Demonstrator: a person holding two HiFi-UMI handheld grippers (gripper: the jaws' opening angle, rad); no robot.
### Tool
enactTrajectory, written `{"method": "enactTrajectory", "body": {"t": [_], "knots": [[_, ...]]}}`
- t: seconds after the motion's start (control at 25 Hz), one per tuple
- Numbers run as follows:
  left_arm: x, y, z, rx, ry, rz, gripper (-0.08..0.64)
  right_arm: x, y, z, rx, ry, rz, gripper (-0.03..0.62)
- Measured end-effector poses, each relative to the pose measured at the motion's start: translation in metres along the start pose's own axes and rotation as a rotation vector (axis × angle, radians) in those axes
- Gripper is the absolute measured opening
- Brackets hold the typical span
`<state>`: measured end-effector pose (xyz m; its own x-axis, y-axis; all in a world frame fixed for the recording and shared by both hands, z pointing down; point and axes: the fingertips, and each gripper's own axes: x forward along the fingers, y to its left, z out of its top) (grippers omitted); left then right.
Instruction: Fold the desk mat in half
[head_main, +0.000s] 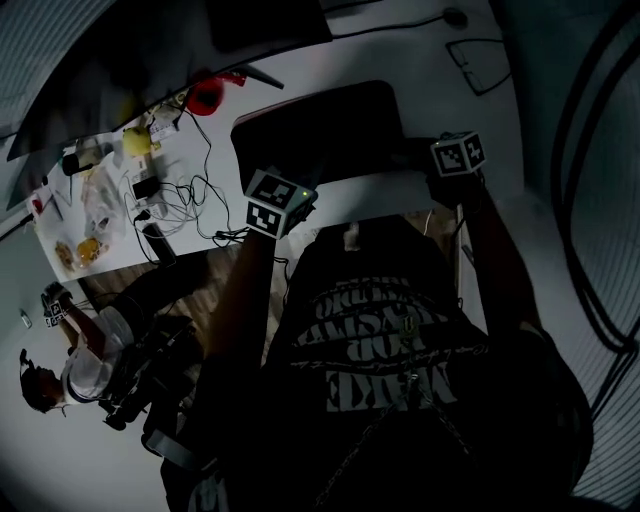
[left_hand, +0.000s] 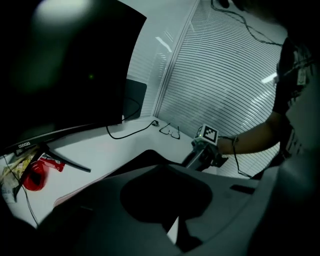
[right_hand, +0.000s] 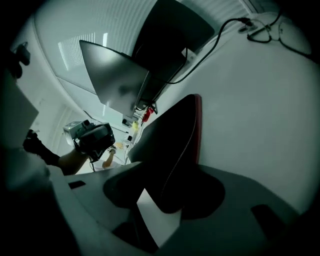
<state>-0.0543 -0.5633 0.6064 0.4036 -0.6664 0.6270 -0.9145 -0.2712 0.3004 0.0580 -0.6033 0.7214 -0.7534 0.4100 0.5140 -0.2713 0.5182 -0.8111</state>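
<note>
White desk (head_main: 440, 90) bears the doubled desk mat (head_main: 320, 125), left gripper (head_main: 285, 190) pinching its corner for alignment, right gripper (head_main: 450, 170) spread to release.

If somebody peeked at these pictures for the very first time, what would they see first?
Probably the two grippers, each topped with a bright checkered cube against the dark. The left gripper is at the near edge of the black desk mat, and the right gripper is beside its right edge. Next comes the red thing, left of the mat on the white desk.

Dark monitor (left_hand: 75, 65), black cable (left_hand: 121, 137) — glasses (left_hand: 170, 131), red object (left_hand: 32, 176)
</note>
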Motion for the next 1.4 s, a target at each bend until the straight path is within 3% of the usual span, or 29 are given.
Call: {"method": "enactTrajectory", "body": {"t": [0.12,0.16,0.24,0.32,0.4,0.52,0.68,0.8,0.88,1.04,1.24,1.28,1.32,1.4], "knots": [[-0.01,-0.006,0.001,0.028,0.025,0.024,0.006,0.017,0.01,0.014,-0.016,0.032,0.057,0.179],[-0.015,-0.007,0.001,0.041,0.031,0.039,0.006,0.022,0.012,0.018,-0.047,0.045,0.04,0.178],[-0.028,-0.011,0.0,0.069,0.03,0.07,0.006,0.028,0.017,0.025,-0.17,0.075,-0.055,0.105],[-0.046,-0.013,0.001,0.093,0.007,0.1,0.008,0.03,0.032,0.035,-0.398,0.1,-0.19,0.064],[-0.064,-0.012,0.005,0.118,-0.022,0.128,0.008,0.029,0.062,0.044,-0.703,0.128,-0.308,0.058],[-0.084,-0.007,0.017,0.186,-0.051,0.166,0.063,0.024,0.114,0.05,-1.12,0.16,-0.408,0.055],[-0.11,-0.005,0.032,0.282,-0.08,0.196,0.104,0.028,0.164,0.031,-1.493,0.207,-0.458,0.054],[-0.12,0.002,0.026,0.377,-0.053,0.239,0.177,0.034,0.184,0.022,-1.666,0.237,-0.471,0.049],[-0.125,0.006,0.019,0.48,-0.007,0.268,0.237,0.039,0.192,0.018,-1.746,0.258,-0.48,0.049],[-0.133,0.006,0.012,0.649,0.042,0.265,0.285,0.049,0.192,0.004,-1.824,0.303,-0.478,0.046],[-0.119,-0.014,-0.018,0.717,0.156,0.114,0.28,0.054,0.197,-0.001,-1.796,0.339,-0.494,0.043],[-0.118,-0.017,-0.024,0.73,0.165,0.115,0.215,0.056,0.198,-0.002,-1.78,0.35,-0.496,0.043],[-0.12,-0.018,-0.028,0.734,0.163,0.127,0.077,0.058,0.198,-0.003,-1.76,0.357,-0.495,0.043],[-0.124,-0.024,-0.036,0.704,0.148,0.12,0.028,0.063,0.193,-0.003,-1.717,0.349,-0.481,0.043]]}}
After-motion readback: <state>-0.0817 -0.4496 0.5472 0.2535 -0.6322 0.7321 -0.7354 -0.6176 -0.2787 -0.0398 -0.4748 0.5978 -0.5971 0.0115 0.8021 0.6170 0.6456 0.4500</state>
